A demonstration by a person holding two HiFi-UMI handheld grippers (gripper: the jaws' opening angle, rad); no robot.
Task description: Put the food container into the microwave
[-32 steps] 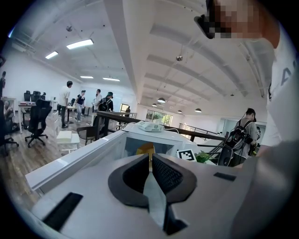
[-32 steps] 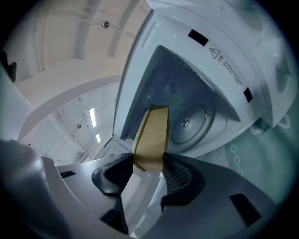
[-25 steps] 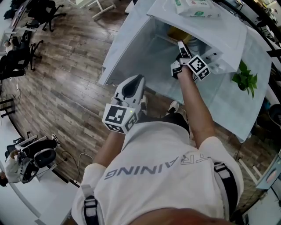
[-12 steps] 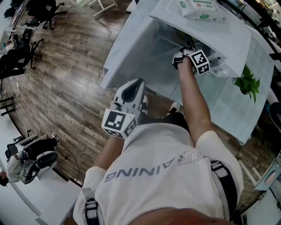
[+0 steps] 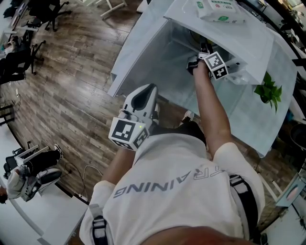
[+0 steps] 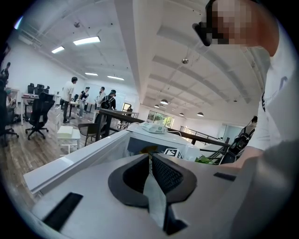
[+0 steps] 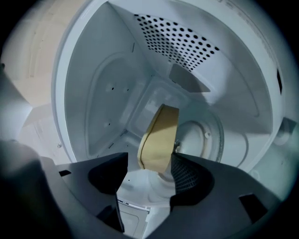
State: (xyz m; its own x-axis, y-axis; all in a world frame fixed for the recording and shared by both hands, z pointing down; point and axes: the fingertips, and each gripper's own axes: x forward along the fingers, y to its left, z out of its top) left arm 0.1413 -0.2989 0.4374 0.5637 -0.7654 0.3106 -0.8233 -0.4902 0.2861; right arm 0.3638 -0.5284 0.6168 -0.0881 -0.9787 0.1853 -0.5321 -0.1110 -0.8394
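Dark wood-plank floor (image 5: 71, 81), black office chairs (image 5: 19, 62) at left, white ceiling (image 6: 140, 46) with strip lights (image 6: 86, 41)

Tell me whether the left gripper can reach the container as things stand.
Probably not: left gripper sits back outside the microwave, and the right gripper, jaws just opened around the container, occupies the opening.

The head view looks steeply down from above the person's shoulders onto the microwave (image 5: 229, 36) on the table (image 5: 258, 124). The left gripper (image 6: 149, 158) view hangs back outside, facing almost level; both show the packet (image 5: 217, 9) on the microwave's top. The right gripper (image 7: 150, 158) view sits close inside the cavity, facing its back wall.
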